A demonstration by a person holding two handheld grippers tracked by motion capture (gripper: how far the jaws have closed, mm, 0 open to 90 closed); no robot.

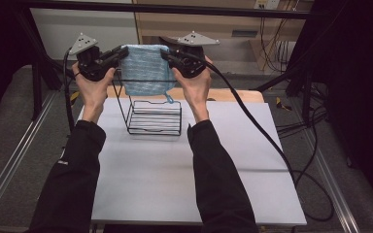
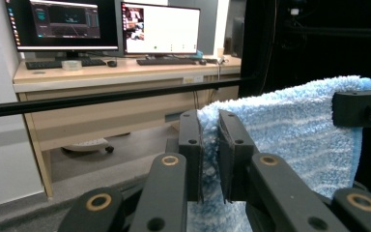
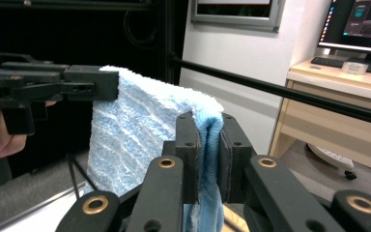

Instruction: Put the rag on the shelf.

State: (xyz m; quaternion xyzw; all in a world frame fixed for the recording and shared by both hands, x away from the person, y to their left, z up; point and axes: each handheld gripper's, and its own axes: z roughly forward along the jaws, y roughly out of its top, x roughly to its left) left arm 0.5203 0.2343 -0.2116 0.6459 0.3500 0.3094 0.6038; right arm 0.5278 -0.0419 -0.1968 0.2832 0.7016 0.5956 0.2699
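A light blue towel (image 1: pixel 145 68) hangs stretched in the air above a black wire rack (image 1: pixel 153 116) that stands on the white table top (image 1: pixel 175 170). My left gripper (image 1: pixel 121 52) is shut on the towel's upper left corner. My right gripper (image 1: pixel 166 53) is shut on the upper right corner. In the left gripper view the towel (image 2: pixel 290 130) is pinched between the pads of my left gripper (image 2: pixel 210 154), with the other gripper's jaw at the far right. In the right gripper view my right gripper (image 3: pixel 207 159) clamps a folded towel edge (image 3: pixel 140 125).
A black horizontal bar (image 1: pixel 175 9) crosses behind the towel. A desk with monitors (image 2: pixel 106 29) and keyboards stands beyond the table. Cables (image 1: pixel 272 141) trail off the right side of the table. A wooden strip (image 1: pixel 233 94) lies along the table's far edge.
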